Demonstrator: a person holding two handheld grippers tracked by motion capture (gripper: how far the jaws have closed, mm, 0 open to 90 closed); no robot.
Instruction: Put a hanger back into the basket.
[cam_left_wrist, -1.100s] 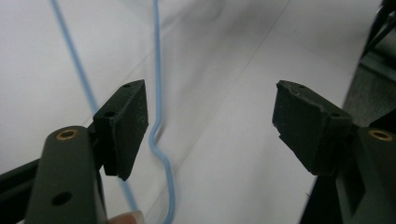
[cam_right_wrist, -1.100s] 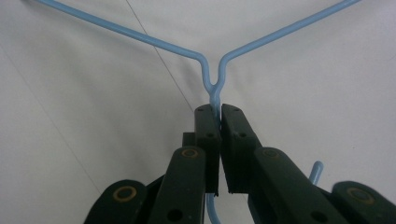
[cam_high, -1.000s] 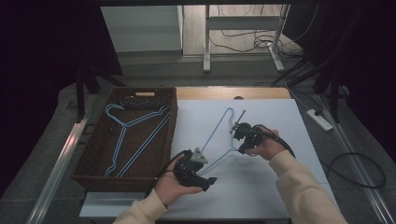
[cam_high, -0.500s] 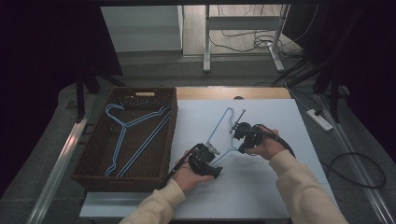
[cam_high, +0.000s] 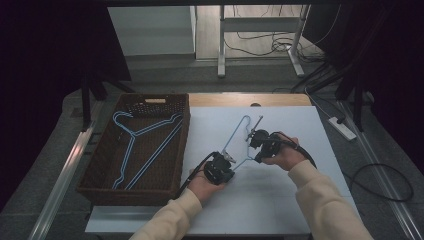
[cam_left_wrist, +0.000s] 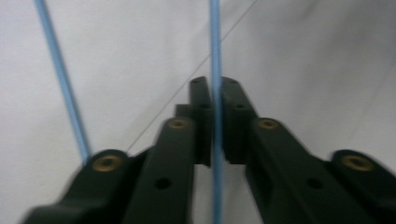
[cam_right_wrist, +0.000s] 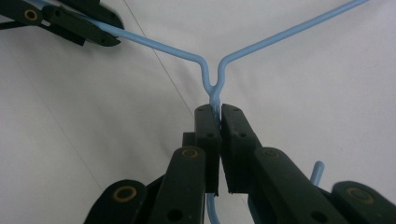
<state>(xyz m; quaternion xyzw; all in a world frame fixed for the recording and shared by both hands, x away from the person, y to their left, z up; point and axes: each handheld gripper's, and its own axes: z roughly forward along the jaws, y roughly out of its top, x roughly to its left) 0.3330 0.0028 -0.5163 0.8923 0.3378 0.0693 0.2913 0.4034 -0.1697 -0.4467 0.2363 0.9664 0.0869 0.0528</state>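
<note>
A woven basket (cam_high: 100, 165) is sitting along the left edge of the table (cam_high: 260, 210), and two blue hangers (cam_high: 142, 145) are lying inside it. Just right of the basket, near the middle of the white surface, a third hanger (cam_high: 235, 137) is resting flat while both grippers are pinching it. The left gripper (cam_high: 224, 162) has just been closing and is now clamping one thin arm of that hanger (cam_left_wrist: 215, 56) between its pads. The right gripper (cam_high: 256, 140) is squeezing the neck (cam_right_wrist: 212, 91) just below the hook, jaws nearly together on the wire. From here, the likely risk is the slim wire slipping or pivoting in the pads if the two hands are lifting unevenly, since each grip is covering very little of it. Swinging toward the basket, the hook could also be snagging on the wicker rim or tangling with the hangers already inside
</note>
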